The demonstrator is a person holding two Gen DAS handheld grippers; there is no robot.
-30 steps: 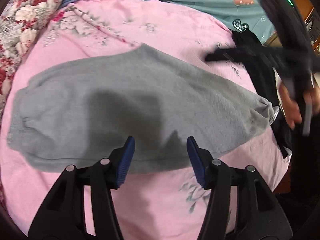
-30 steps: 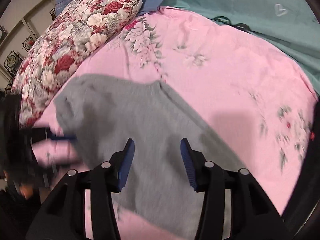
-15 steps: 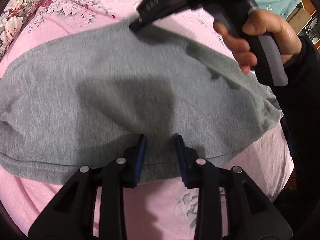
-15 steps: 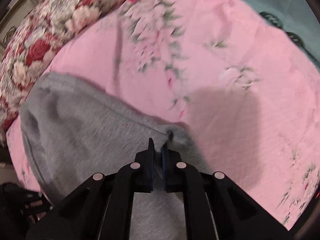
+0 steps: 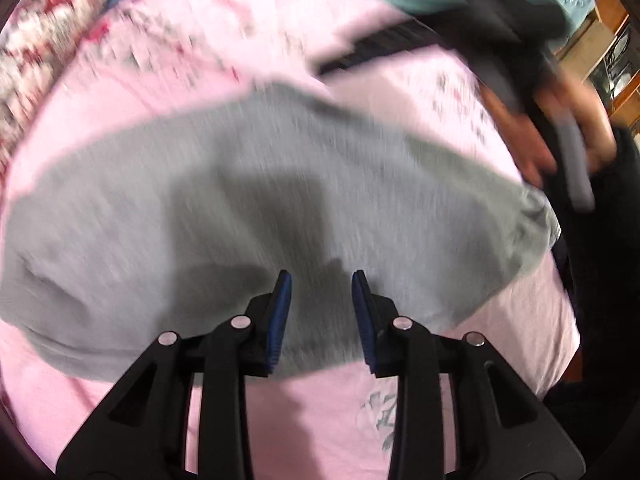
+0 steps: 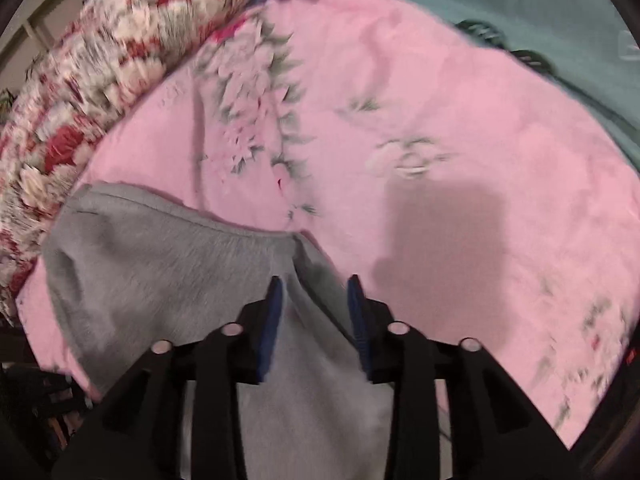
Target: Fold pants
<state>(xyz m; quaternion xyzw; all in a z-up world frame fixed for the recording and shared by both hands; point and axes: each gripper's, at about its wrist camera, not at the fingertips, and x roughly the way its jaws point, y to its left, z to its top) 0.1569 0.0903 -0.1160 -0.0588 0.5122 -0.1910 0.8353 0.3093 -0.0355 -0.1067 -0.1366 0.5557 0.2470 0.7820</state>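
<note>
Grey pants (image 5: 256, 200) flat beneath both grippers; left (image 5: 321, 304) and right (image 6: 316, 312) jaws apart, empty.

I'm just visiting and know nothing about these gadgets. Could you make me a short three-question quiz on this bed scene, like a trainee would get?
1. True or false: the left gripper is clamped shut on the gray pants.
2. What do the pants lie on? A) a wooden table B) a pink floral sheet C) a tiled floor
3. Fill in: beyond the sheet's far left edge lies a red-and-white floral ____.

Key:
1. False; both it and the right gripper stand open, holding nothing.
2. B
3. pillow
</note>
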